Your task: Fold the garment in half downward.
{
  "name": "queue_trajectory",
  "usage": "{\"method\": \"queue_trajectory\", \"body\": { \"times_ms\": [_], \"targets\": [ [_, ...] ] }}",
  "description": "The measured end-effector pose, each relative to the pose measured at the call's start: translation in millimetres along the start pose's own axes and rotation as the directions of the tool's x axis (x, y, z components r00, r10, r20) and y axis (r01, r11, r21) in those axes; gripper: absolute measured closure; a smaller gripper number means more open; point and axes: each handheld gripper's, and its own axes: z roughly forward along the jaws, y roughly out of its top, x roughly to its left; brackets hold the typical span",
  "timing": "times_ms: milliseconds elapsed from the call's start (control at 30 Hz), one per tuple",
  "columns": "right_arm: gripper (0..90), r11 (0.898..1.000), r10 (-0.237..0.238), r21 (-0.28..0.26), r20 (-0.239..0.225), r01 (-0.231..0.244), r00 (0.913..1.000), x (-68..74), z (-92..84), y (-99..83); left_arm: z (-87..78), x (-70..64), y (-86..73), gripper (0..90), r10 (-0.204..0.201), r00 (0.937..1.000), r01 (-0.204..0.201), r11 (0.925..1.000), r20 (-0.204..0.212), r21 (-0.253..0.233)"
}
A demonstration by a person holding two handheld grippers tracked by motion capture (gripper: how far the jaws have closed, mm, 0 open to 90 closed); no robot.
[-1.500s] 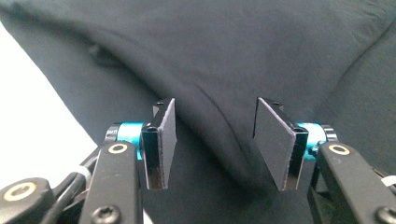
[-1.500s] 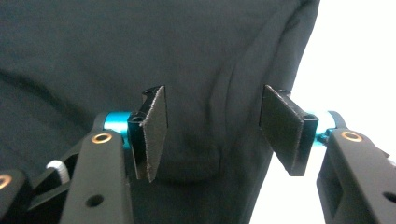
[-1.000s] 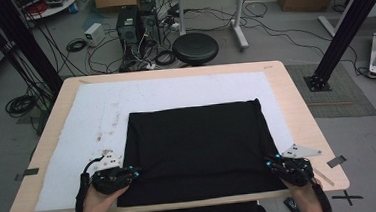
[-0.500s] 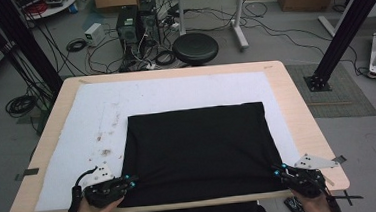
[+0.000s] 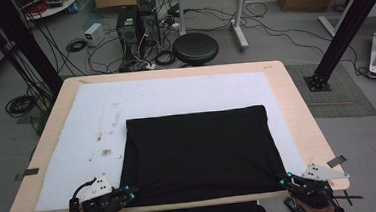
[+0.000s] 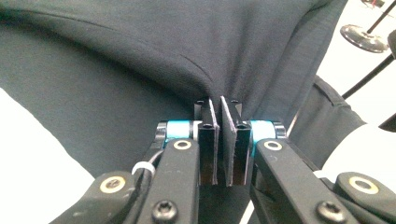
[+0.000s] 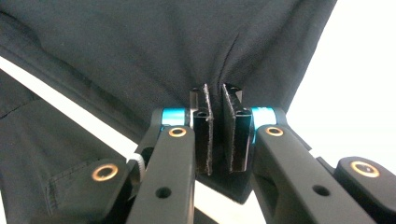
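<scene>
Wooden table (image 5: 296, 103) (white mat (image 5: 175, 97), black cloth (image 5: 199, 150))

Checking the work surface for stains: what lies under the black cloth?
The black cloth lies on a white mat, speckled at its left, on the wooden table. The mat beneath the cloth is hidden.

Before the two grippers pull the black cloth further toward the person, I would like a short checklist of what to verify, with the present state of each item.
1. Left gripper grips the black cloth: ok, jaws closed on a pinched fold at the near left corner.
2. Right gripper grips the cloth: ok, jaws closed on fabric at the near right corner.
3. Both grips at the same edge: ok, both sit at the near edge of the table.
4. Cloth lies flat: mostly ok, creases fan out from both pinch points.
5. Far edge straight: ok, roughly parallel to the table edge on the white mat.
6. How many layers each gripper holds: cannot tell.
</scene>
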Motion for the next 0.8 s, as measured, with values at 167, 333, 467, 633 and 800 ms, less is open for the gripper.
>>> {"method": "queue_trajectory", "body": {
  "times_ms": [167,333,467,633,800],
  "targets": [
    [85.0,1.0,0.009,-0.008,0.003,-0.009,0.9999,-0.2,-5.3,-6.1,-2.7,-4.2,-4.0,85.5,0.002,0.9999,-0.002,1.0,0.011,0.0],
    [84.9,1.0,0.02,0.001,-0.005,-0.02,0.9998,-0.6,-5.6,-8.8,-2.1,-4.7,-5.4,85.2,-0.002,0.9999,0.002,1.0,0.012,0.003],
    [64.2,1.0,0.015,0.006,-0.003,-0.015,0.9999,-0.7,-3.5,-4.7,-3.2,-1.9,1.8,62.3,-0.005,1.0,0.005,0.9997,0.006,0.024],
    [44.8,0.999,0.041,-0.033,0.026,-0.04,0.9988,-9.7,-4.1,14.1,-15.5,11.8,32.8,54.0,-0.002,0.9986,-0.001,0.9987,-0.052,-0.05],
    [37.7,0.999,0.033,-0.036,0.061,-0.03,0.9976,-22.9,9.0,49.9,-11.6,32.0,61.0,47.7,0.012,0.9947,-0.017,0.9989,-0.102,-0.044]
  ]
}}
